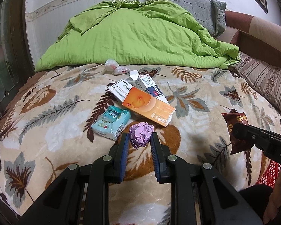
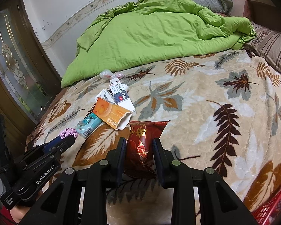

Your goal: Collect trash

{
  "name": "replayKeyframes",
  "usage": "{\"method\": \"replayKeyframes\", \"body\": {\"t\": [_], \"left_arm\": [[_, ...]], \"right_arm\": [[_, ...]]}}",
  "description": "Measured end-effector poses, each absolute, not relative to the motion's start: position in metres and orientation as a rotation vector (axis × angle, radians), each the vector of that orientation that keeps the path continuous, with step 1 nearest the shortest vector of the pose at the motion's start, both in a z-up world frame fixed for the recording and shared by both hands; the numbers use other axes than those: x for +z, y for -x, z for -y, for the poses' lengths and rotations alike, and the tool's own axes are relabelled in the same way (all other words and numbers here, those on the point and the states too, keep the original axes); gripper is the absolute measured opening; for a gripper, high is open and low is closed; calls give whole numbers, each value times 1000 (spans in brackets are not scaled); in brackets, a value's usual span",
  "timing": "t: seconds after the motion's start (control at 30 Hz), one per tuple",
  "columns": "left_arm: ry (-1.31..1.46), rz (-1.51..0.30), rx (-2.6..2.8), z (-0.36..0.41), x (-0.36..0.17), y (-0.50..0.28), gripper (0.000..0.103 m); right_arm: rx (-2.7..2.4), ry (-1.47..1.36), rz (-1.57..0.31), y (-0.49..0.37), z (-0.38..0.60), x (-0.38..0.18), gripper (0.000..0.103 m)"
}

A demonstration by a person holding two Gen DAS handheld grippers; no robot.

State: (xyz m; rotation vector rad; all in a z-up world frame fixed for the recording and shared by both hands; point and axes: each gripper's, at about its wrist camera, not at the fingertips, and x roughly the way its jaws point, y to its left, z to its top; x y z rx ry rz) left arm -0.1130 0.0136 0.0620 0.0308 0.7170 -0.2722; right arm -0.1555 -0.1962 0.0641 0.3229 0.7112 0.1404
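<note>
Most of the trash is still on the bed (image 1: pixel 206 101), so the job looks to be in its early-to-middle stretch. The right gripper (image 2: pixel 139 150) is closed onto a dark red snack wrapper (image 2: pixel 144 146), crinkled and shiny with gold print, and holds it up near the bed's near right edge; a red mesh basket (image 2: pixel 271 210) shows at the near right corner, probably where the trash goes, though what it holds cannot be seen. The left gripper (image 1: pixel 139 140) sits with its jaws partly open on either side of a crumpled purple paper ball (image 1: pixel 141 134) that lies on the leaf-patterned blanket; whether the blue pads (image 1: pixel 124 155) are touching it yet is hard to tell. Just beyond the ball, at the middle of the bed, lie a teal tissue pack (image 1: pixel 111 122), a torn orange carton (image 1: pixel 149 106), a white box (image 1: pixel 118 90) partly under it, and a white and navy box (image 1: pixel 149 85) with an open flap. Farther off, near the green quilt (image 1: pixel 136 35), sits a scrunched clear plastic wrapper (image 1: pixel 115 68).
</note>
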Motion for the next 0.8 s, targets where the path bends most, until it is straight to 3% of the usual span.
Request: {"method": "replayKeyframes", "body": {"t": [0.8], "left_arm": [[-4,-702,-407,-11,71,108,22]], "right_arm": [[125,-378,-695,170,214,69,31]]}}
